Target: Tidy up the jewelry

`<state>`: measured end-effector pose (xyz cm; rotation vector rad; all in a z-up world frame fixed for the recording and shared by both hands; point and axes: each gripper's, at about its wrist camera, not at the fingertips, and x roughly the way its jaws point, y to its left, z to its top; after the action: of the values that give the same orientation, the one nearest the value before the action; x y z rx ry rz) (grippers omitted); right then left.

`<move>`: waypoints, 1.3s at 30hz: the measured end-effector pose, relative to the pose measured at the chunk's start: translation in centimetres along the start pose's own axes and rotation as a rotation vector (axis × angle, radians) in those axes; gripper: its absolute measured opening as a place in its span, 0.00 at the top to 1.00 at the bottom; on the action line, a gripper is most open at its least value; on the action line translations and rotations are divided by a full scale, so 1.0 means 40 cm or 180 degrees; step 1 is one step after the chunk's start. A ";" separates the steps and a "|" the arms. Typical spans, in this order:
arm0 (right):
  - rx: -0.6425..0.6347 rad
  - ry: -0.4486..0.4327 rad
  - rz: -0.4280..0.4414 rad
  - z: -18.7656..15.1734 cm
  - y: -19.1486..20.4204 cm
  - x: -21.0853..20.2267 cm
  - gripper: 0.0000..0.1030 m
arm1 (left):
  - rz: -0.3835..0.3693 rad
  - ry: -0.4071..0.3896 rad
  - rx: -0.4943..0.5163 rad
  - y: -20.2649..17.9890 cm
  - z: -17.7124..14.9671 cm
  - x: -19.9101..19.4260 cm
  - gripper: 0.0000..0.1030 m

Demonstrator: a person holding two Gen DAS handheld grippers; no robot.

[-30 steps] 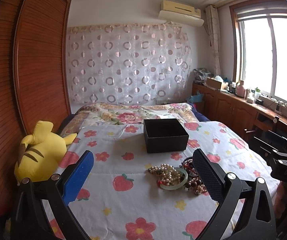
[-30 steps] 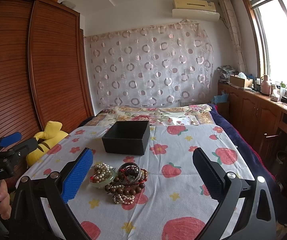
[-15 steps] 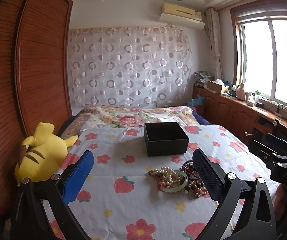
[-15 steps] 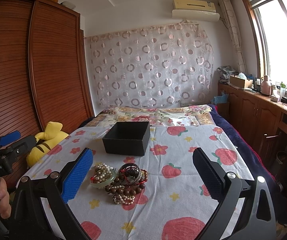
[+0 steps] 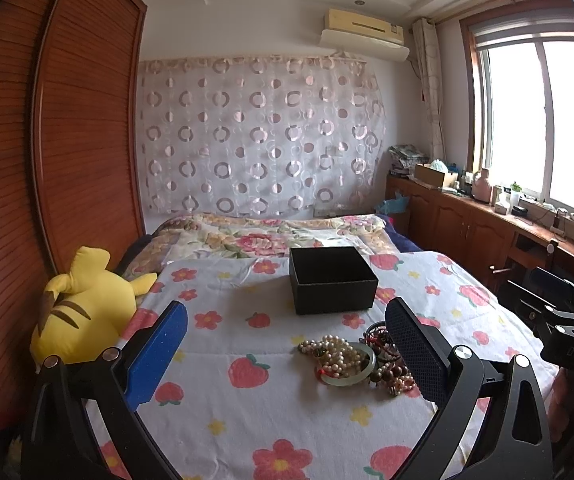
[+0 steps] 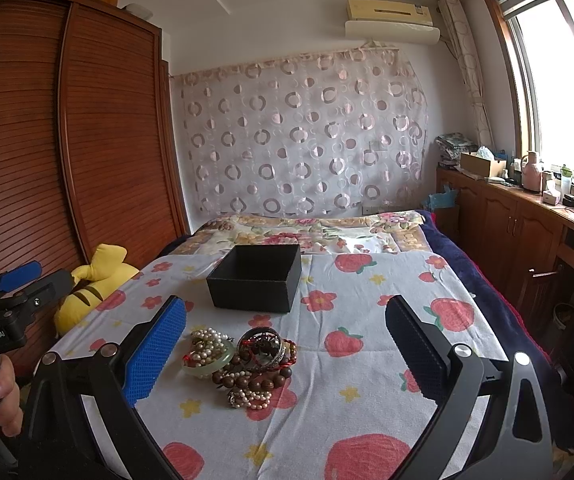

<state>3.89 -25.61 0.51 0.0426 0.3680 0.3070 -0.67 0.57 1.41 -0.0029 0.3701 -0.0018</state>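
jewelry [image 6: 243,360] lies heaped ahead of both wide-apart jaws, untouched. next, probably: clamp one piece, carry it to the black box [image 6: 256,278] beyond.

Beside the matt black box [image 6: 256,278] on the soft printed cotton sheet [image 6: 367,312], glossy pearls [image 6: 206,347], polished wooden beads [image 6: 247,380] and a smooth jade-like bangle [image 5: 351,376] gleam between my textured rubbery pads [image 6: 155,354].
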 end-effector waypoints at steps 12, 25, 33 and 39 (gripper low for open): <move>0.0002 -0.0002 0.0003 0.000 -0.001 -0.001 0.02 | 0.0000 -0.0007 -0.0005 0.000 -0.004 -0.002 0.07; 0.0015 0.0042 -0.0004 0.009 -0.005 -0.008 0.02 | -0.0019 0.0107 -0.0013 0.002 -0.019 0.021 0.07; 0.0011 0.0119 0.0001 -0.038 -0.019 0.034 0.02 | -0.0113 0.0346 -0.0028 0.005 -0.064 0.073 0.07; -0.0048 0.0231 0.0033 -0.068 -0.051 0.063 0.02 | -0.0263 0.0628 0.0014 -0.006 -0.107 0.131 0.07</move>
<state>5.75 -26.83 -3.08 0.0185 0.4375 0.3223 2.65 0.29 -4.47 -0.0136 0.5671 -0.0851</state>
